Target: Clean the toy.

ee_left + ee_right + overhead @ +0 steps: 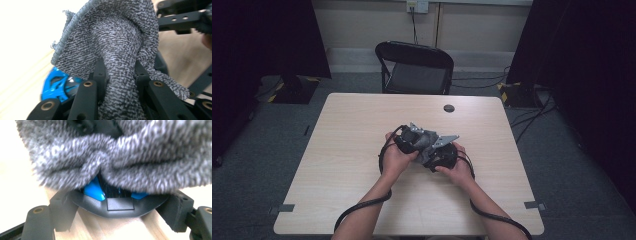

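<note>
left gripper (117, 75) clamped on the grey cloth (117, 37), cloth draped over the blue-black thing (117, 202) held wide in right gripper (117, 220), both near table (362, 120) centre.

1. The cloth (117, 42) was grey, looped terry, rough and matt, with a stitched hem.
2. The toy car (58, 85) looked like glossy blue plastic with a matt dark bumper.
3. The table (362, 130) was pale wood-grain, smooth and matt.
</note>
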